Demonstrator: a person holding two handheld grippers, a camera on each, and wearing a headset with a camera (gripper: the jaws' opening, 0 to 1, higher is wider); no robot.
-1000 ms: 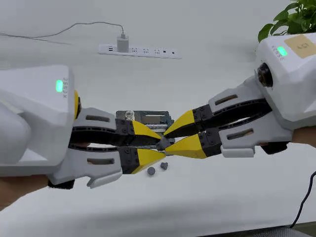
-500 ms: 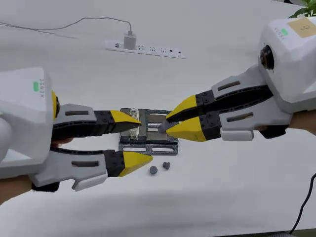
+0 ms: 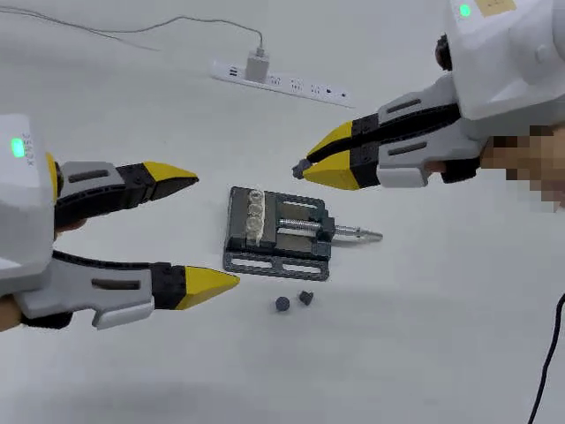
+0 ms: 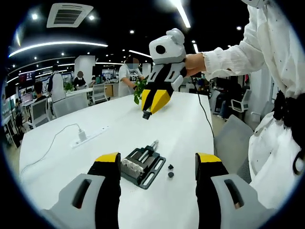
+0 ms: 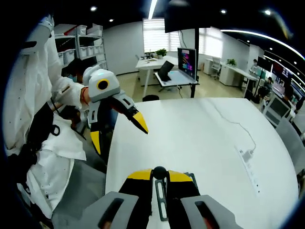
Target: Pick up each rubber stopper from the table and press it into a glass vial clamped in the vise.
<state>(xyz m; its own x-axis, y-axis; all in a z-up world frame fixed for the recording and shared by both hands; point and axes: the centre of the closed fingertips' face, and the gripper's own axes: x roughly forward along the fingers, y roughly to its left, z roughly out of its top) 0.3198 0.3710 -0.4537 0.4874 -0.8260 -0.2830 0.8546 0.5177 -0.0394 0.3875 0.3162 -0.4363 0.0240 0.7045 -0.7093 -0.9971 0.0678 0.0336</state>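
A small black vise (image 3: 291, 238) sits on the white table with a row of clear glass vials (image 3: 256, 215) clamped in its jaws. Two dark grey rubber stoppers (image 3: 282, 304) (image 3: 305, 298) lie loose just in front of it. My right gripper (image 3: 307, 168) hovers above and right of the vise, shut on a third grey stopper (image 3: 297, 167), seen at its tips (image 5: 159, 171). My left gripper (image 3: 212, 231) is held left of the vise, open wide and holding nothing. In the left gripper view, the vise (image 4: 140, 164) lies between the jaws and the right gripper (image 4: 151, 102) hangs above it.
A white power strip (image 3: 282, 84) with a plugged-in adapter lies at the back of the table, its cable trailing left. A black cable (image 3: 547, 353) runs down the right edge. A person's white sleeve (image 4: 224, 55) reaches in from the right.
The two grippers, tip to tip over the vise a second ago, have drawn apart. The right rose up and right with a stopper; the left opened wide and pulled back left.
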